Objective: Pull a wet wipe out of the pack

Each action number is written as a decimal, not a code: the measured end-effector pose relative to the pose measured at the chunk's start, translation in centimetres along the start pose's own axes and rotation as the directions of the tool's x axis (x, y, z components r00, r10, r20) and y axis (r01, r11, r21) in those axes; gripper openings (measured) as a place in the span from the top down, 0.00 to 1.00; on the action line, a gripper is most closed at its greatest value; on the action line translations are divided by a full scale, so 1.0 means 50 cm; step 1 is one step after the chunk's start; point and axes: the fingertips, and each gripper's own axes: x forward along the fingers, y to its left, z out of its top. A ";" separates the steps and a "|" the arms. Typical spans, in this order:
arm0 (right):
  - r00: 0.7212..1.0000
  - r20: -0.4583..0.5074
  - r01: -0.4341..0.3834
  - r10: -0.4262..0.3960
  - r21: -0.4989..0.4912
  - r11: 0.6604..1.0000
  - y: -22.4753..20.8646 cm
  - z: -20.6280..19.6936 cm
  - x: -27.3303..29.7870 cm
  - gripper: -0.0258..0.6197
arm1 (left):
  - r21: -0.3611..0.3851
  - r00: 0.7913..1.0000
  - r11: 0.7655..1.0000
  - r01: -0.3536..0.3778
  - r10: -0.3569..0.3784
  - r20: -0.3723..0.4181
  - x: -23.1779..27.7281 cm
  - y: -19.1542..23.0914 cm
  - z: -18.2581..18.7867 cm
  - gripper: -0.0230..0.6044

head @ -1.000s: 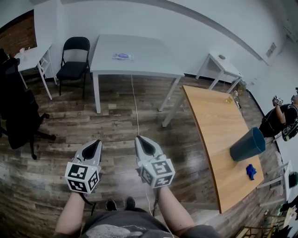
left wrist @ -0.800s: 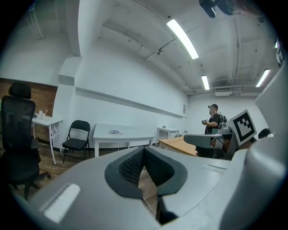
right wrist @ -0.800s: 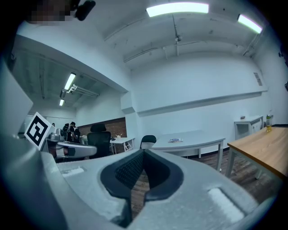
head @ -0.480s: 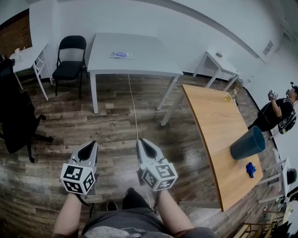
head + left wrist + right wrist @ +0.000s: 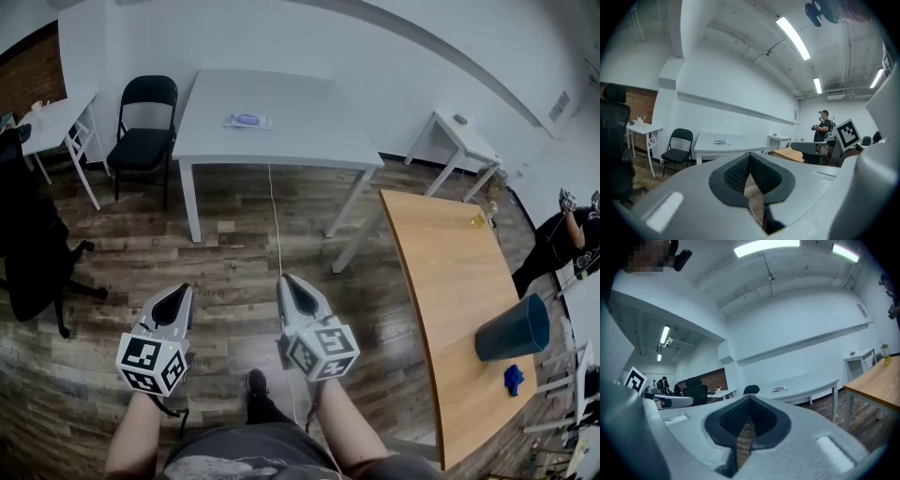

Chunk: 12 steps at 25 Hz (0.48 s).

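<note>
The wet wipe pack [image 5: 247, 121] lies flat on the white table [image 5: 309, 131] at the far side of the room; it also shows small in the left gripper view [image 5: 721, 141] and the right gripper view [image 5: 780, 389]. My left gripper [image 5: 180, 293] and right gripper [image 5: 289, 284] are held side by side over the wooden floor, well short of that table, both pointing toward it. Both are shut with nothing between the jaws [image 5: 749, 157] [image 5: 749, 399].
A black folding chair [image 5: 148, 122] stands left of the white table. A wooden table [image 5: 450, 272] with a dark bin [image 5: 514, 328] and a blue thing [image 5: 513, 378] runs along the right. A black office chair [image 5: 28, 253] sits at left. A person [image 5: 562, 234] stands far right.
Both grippers and the view have moved forward over the floor toward the white table; the wooden table has slid right in the picture. Jaws stay shut.
</note>
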 end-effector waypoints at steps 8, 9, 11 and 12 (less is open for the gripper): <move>0.999 -0.013 -0.050 0.050 -0.008 0.999 -0.137 0.044 0.135 0.97 | 0.009 0.999 0.999 -0.051 0.051 0.009 0.177 0.014 0.037 0.93; 0.998 -0.018 -0.056 0.056 -0.010 0.998 -0.152 0.044 0.146 0.97 | 0.007 0.998 0.998 -0.057 0.056 0.008 0.192 0.014 0.036 0.93; 0.998 -0.030 -0.058 0.058 -0.010 0.998 -0.183 0.043 0.168 0.97 | 0.001 0.998 0.998 -0.066 0.066 0.008 0.217 0.015 0.034 0.93; 0.998 -0.035 -0.055 0.055 -0.009 0.998 -0.197 0.044 0.180 0.97 | 0.000 0.998 0.998 -0.070 0.070 0.006 0.228 0.016 0.032 0.93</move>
